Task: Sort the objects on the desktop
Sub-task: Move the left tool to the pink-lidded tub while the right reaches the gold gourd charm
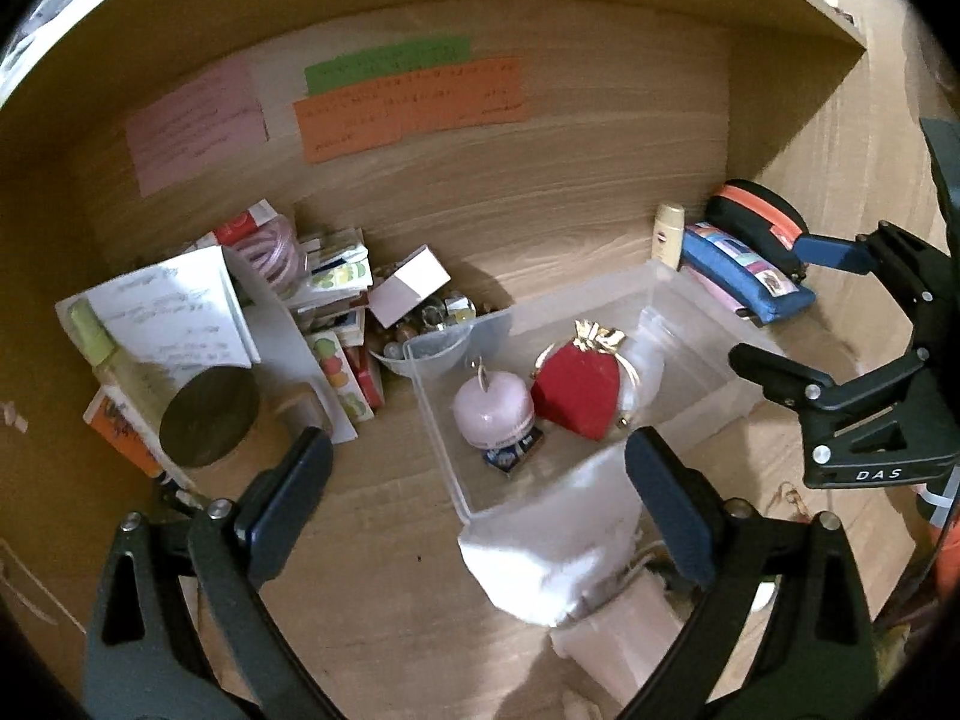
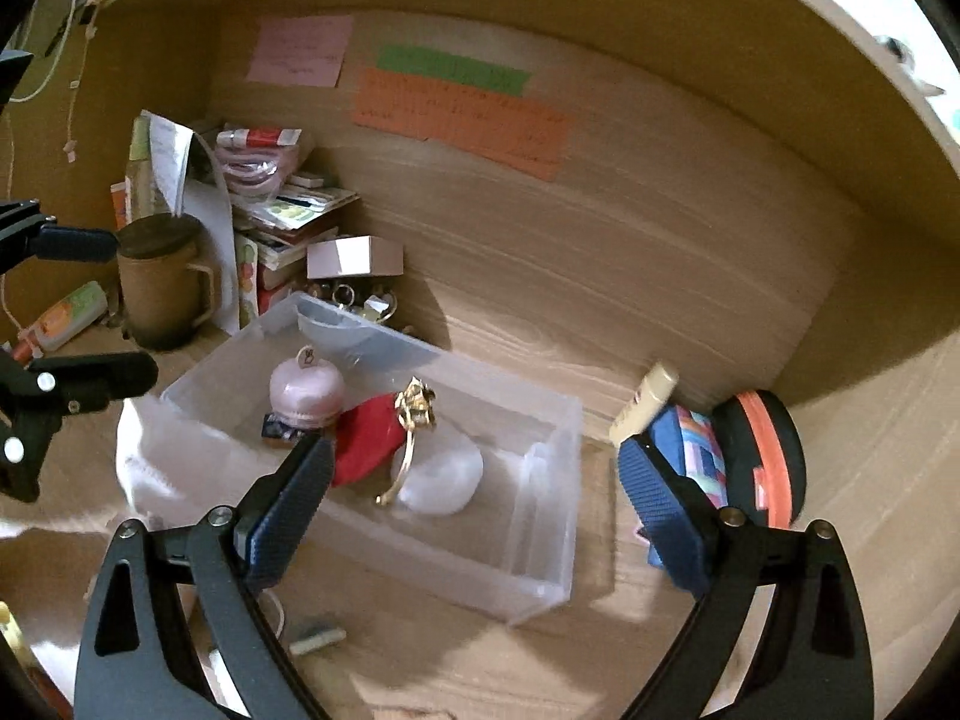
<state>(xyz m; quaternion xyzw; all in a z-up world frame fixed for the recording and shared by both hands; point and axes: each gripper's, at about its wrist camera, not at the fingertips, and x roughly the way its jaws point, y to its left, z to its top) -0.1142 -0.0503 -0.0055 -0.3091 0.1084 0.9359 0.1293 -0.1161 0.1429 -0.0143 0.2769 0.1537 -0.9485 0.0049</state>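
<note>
Hovering over the wooden desk (image 1: 372, 516), the left gripper (image 1: 480, 492) has its dark blue pads spread wide with nothing between them, above a crumpled white cloth (image 1: 540, 552) lying against the near end of the clear rectangular plastic bin (image 1: 690, 312). The right gripper (image 2: 480, 504) is likewise spread and empty, held over the same bin (image 2: 540, 540). Inside the bin sit a pale pink apple-shaped candle (image 1: 493, 405), a red strawberry-shaped purse with a gold clasp (image 1: 579, 387) just beside it, and a small dark packet (image 1: 513, 453) at the candle's base. A blue patterned pencil case (image 1: 750, 276) and a black pouch with an orange zip (image 1: 762, 222) lie beside the bin's far corner.
</note>
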